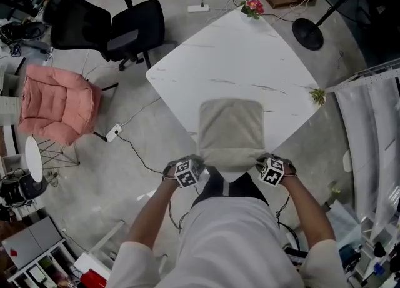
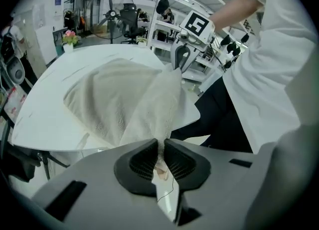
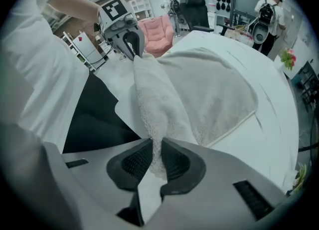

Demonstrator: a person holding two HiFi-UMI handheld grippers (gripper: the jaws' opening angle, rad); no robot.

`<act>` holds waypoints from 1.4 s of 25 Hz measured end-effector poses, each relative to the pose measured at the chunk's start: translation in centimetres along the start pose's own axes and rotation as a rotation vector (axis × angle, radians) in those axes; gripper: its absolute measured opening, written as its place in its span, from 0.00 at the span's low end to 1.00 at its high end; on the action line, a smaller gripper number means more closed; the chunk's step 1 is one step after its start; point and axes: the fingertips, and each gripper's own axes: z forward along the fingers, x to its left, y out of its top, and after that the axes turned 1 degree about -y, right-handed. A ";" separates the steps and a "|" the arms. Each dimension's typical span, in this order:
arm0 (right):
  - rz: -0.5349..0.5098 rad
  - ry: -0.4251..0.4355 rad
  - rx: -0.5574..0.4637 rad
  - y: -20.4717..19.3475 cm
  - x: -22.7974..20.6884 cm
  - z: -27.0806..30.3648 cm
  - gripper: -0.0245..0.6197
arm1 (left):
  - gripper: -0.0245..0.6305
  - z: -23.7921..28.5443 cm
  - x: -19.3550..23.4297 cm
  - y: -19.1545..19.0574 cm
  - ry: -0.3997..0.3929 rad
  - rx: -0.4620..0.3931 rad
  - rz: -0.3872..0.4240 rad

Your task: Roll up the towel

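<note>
Left tongs [image 2: 160, 146] clamped on towel [image 1: 231, 127] corner | right tongs [image 3: 155, 154] likewise | risk: uneven pull could skew roll, thin pinch could slip

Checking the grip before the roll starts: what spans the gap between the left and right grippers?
The towel: its near edge stretches from the left gripper to the right gripper, both shut on its corners. Head view shows it.

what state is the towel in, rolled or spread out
Spread, not rolled: the towel lies flat on the table, only its near edge lifted, pinched by the left hand-held gripper and right hand-held gripper.
</note>
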 end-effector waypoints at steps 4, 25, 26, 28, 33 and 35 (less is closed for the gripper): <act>-0.015 0.007 0.008 0.3 -1.2 -0.2 0.15 | 0.13 0.0 0.8 0.5 -0.014 0.013 -0.007; 0.025 -0.145 -0.029 3.3 -12.7 -1.0 0.38 | 0.35 -1.7 12.3 3.7 0.210 0.024 -0.092; 0.042 -0.160 -0.030 3.2 -13.1 -0.8 0.39 | 0.36 -1.5 12.7 3.5 0.225 0.025 -0.106; 0.071 -0.179 -0.030 3.1 -13.6 -0.3 0.41 | 0.39 -0.9 13.3 3.0 0.241 0.026 -0.140; 0.080 -0.199 -0.015 2.9 -13.7 0.1 0.41 | 0.39 -0.5 13.9 2.8 0.254 -0.014 -0.222; 0.090 -0.206 -0.034 3.1 -13.6 -0.7 0.41 | 0.40 -1.4 13.9 3.0 0.261 -0.048 -0.244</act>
